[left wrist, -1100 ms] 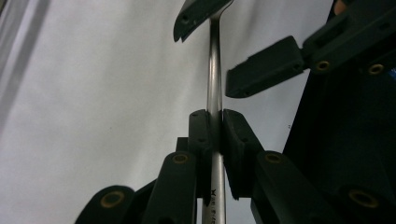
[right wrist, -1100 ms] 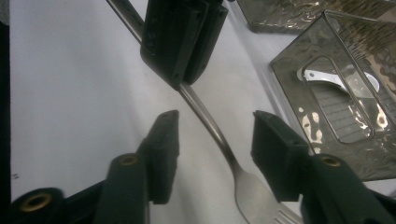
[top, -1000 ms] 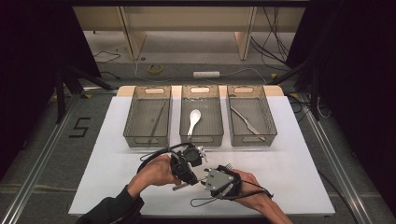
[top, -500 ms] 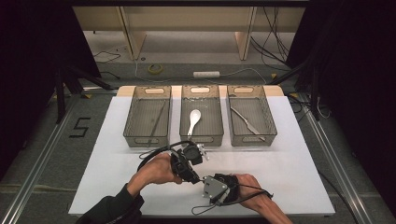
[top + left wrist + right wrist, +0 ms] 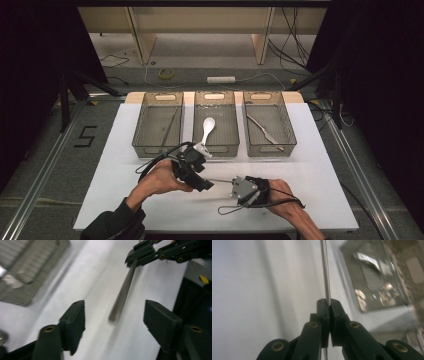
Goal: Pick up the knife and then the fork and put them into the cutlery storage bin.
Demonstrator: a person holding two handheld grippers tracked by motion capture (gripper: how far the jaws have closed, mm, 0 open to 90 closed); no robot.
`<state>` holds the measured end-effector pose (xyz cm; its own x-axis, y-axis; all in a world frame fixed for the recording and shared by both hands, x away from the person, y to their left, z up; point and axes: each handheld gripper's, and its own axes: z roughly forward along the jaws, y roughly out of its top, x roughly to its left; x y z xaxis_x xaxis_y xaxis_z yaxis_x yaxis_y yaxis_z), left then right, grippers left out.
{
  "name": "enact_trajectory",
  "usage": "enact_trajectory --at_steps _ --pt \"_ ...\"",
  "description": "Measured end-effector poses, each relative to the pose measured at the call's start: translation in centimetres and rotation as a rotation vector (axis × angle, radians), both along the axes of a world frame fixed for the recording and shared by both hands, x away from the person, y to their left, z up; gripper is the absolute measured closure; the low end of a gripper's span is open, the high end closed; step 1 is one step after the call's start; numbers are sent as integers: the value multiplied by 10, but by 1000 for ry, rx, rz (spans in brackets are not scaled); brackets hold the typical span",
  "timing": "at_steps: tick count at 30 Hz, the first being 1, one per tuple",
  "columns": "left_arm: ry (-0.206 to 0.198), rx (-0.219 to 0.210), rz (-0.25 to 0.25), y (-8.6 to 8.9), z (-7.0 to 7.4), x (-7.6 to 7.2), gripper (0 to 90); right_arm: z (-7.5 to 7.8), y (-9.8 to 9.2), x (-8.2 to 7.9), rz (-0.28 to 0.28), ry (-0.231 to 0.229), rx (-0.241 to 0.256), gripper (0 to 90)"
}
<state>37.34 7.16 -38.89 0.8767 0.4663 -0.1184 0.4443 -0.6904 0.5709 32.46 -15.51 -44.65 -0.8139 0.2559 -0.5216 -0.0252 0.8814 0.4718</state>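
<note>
Metal rod (image 5: pixel 325 272) in right hand-held gripper (image 5: pixel 329 305)

A single black numeral "5" (image 5: pixel 85 136) stands on the grey floor mat to the left of the white table, level with the row of trays, as seen in the high view. Nothing else legible appears: the trays, the table surface and both gripper views carry no readable lettering, label or brand.

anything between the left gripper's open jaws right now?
Yes: in the left gripper view, the free end of the thin metal rod sits between the left gripper's open jaws, untouched; the right gripper holds its far end.
</note>
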Motion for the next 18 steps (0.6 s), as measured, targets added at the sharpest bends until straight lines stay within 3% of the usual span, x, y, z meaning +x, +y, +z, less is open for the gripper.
enact_trajectory --at_steps 2,4,6,10,18 --pt "-20 -36 27 7 -1 0 295 3 -10 7 -31 0 11 883" --pt "-50 -76 58 15 -4 -1 269 6 -18 13 -84 6 53 883" --pt "-78 -144 101 25 -6 -1 249 10 -27 19 -124 9 79 882" --pt "-130 -229 174 42 -12 -2 223 22 -43 29 -193 20 136 882" --pt "-152 -299 239 65 -22 -7 194 50 -63 57 -317 56 234 882"
